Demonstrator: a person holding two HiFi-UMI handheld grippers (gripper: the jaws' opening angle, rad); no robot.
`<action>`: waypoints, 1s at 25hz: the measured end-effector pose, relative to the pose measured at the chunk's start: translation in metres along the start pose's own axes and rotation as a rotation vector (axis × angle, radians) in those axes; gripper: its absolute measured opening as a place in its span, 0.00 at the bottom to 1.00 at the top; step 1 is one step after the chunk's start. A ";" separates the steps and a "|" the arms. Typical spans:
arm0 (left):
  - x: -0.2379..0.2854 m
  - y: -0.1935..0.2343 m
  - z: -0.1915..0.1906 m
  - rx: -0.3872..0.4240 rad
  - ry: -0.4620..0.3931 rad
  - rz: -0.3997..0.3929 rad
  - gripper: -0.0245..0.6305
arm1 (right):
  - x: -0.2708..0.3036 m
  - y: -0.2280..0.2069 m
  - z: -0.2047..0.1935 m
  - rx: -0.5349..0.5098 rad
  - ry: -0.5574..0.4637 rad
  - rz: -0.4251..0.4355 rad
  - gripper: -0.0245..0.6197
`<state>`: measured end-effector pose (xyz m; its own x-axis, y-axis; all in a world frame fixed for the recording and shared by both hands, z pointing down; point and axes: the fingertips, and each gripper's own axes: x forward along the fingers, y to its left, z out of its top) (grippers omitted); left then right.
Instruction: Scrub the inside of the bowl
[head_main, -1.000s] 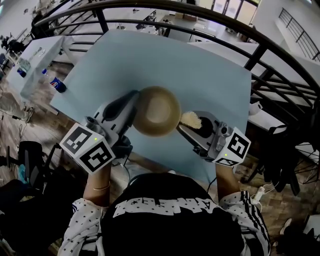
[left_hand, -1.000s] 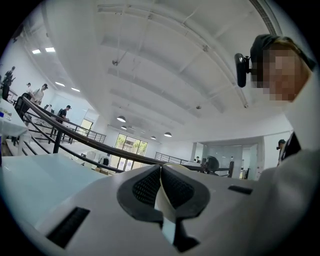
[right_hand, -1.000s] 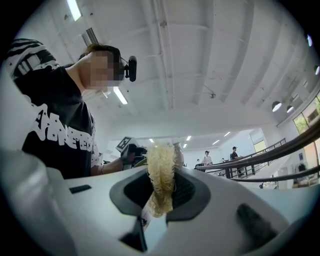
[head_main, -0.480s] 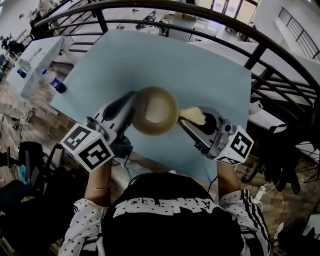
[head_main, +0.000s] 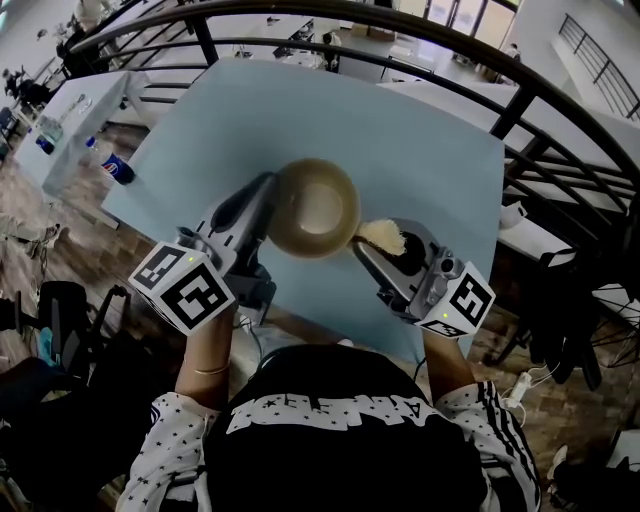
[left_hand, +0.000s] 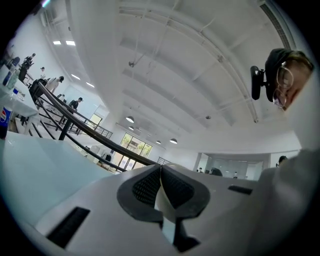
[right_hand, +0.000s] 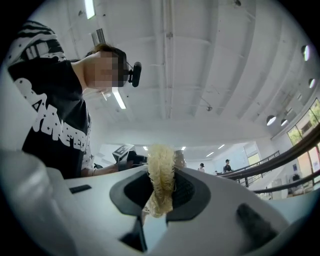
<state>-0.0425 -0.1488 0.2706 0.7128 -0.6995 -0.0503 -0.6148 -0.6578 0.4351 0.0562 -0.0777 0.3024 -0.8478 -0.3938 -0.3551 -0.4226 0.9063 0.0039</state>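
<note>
Four entries, as you hold them:
1. Your left tongs (head_main: 266, 196): clenched on the left rim of the bowl (head_main: 318, 208). In the left gripper view the pads press together on a thin pale edge of its wall. This is your steadying grip.
2. The bowl: tan, open side up, at the centre of the head view over the pale blue worktop (head_main: 400, 130). Whether it rests on the worktop or is held just above it cannot be told. Its inside looks plain and pale, with no foam, water or dirt to be made out.
3. Your right tongs (head_main: 388, 246): grasping the scrubber (head_main: 380, 235), a yellowish fibrous pad pinched between the pads, its tuft sticking out past the tips.
4. The scrubber: just right of the bowl's rim, outside the bowl, not touching the inside.

Progress, by judgement: both grips are made and the bowl is steadied. How much scrubbing is done cannot be read. What is left is to bring the scrubber over the rim and work it round the inner wall and bottom
</note>
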 end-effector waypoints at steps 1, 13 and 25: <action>0.001 0.001 0.000 -0.009 -0.003 -0.001 0.07 | 0.000 0.000 0.001 -0.012 -0.013 -0.015 0.15; 0.008 0.001 -0.003 0.002 -0.014 0.036 0.07 | 0.016 0.024 -0.010 -0.126 0.032 -0.022 0.15; 0.003 0.003 -0.004 -0.040 -0.033 0.051 0.07 | 0.025 0.033 -0.014 -0.124 0.001 -0.071 0.15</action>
<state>-0.0405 -0.1517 0.2754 0.6687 -0.7413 -0.0567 -0.6359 -0.6098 0.4730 0.0166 -0.0596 0.3069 -0.8149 -0.4565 -0.3573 -0.5176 0.8504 0.0940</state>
